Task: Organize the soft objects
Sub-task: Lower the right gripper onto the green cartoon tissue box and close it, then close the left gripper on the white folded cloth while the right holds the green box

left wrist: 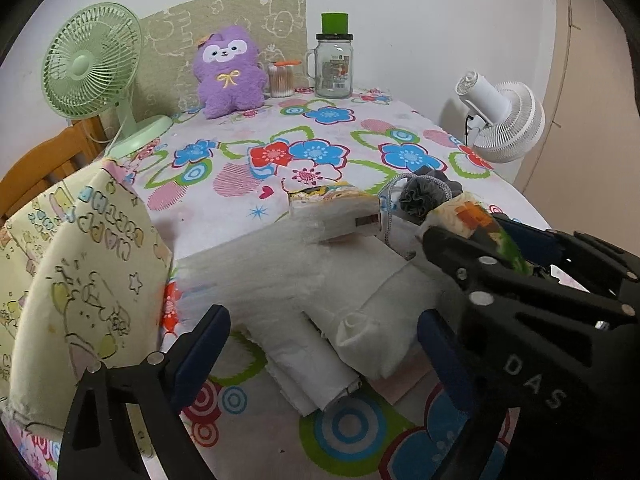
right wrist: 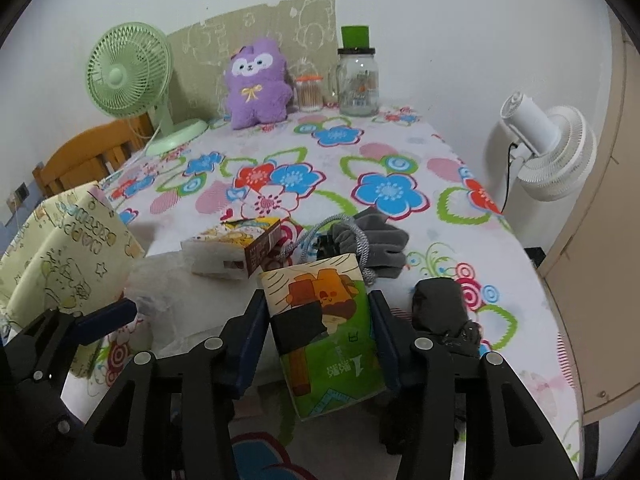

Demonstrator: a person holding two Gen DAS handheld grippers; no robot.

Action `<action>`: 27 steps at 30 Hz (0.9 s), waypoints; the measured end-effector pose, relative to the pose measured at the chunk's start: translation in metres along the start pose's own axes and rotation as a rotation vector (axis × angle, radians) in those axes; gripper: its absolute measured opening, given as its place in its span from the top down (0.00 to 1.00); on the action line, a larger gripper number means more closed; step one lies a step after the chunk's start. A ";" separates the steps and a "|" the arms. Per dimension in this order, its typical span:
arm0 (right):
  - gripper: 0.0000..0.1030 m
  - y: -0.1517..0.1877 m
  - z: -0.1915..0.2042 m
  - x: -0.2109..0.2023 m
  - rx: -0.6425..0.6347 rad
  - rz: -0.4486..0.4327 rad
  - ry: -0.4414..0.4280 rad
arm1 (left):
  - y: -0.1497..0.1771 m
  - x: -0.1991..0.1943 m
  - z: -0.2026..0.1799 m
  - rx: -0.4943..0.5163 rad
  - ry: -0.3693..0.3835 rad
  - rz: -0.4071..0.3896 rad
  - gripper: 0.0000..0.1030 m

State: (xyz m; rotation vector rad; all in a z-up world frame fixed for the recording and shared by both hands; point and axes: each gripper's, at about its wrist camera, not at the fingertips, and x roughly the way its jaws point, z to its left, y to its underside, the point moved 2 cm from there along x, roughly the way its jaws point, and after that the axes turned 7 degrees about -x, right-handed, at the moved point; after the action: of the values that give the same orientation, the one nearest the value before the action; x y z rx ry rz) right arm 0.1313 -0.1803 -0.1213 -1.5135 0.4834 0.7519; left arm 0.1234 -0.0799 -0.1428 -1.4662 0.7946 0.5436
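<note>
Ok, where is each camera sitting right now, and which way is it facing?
Left wrist: on the left tool, looking down the floral table over the white cloth; its fingers stand open, and the right tool shows at right.
Right wrist: on the right tool, pads against the green tissue pack; the left tool's finger shows at left.
Shared: purple plush, green fan, white fan, glass jar.

Private home, living or bedroom corner. Table pushed against a plain white wall, covered with a bright flower-print cloth. Along the wall: green desk fan, purple plush toy, jar of cotton swabs, glass mug jar with a green lid. White fan beside the table; wooden chair back at the left. Domestic clutter, nothing industrial.
</note>
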 end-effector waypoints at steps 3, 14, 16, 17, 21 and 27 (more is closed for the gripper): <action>0.49 0.000 0.001 -0.005 -0.001 -0.006 -0.001 | -0.001 -0.006 0.000 -0.001 -0.006 -0.016 0.12; 0.49 0.006 -0.011 -0.028 0.026 -0.029 0.033 | 0.002 -0.018 -0.014 0.014 0.017 -0.027 0.13; 0.49 0.008 -0.015 -0.030 0.030 -0.029 0.042 | 0.000 -0.016 -0.020 0.018 0.020 -0.022 0.13; 0.49 0.009 -0.016 -0.031 0.030 -0.029 0.046 | 0.000 -0.014 -0.024 0.022 0.018 -0.024 0.13; 0.49 0.011 -0.025 -0.028 0.038 -0.022 0.060 | -0.004 -0.004 -0.031 0.024 -0.017 -0.029 0.13; 0.49 0.012 -0.027 -0.016 0.039 -0.004 0.039 | -0.007 0.010 -0.030 0.010 -0.058 -0.026 0.26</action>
State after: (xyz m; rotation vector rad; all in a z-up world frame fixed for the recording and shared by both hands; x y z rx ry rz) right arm 0.1163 -0.2104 -0.1193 -1.4947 0.5214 0.7075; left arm 0.1313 -0.1118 -0.1434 -1.4435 0.7306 0.5593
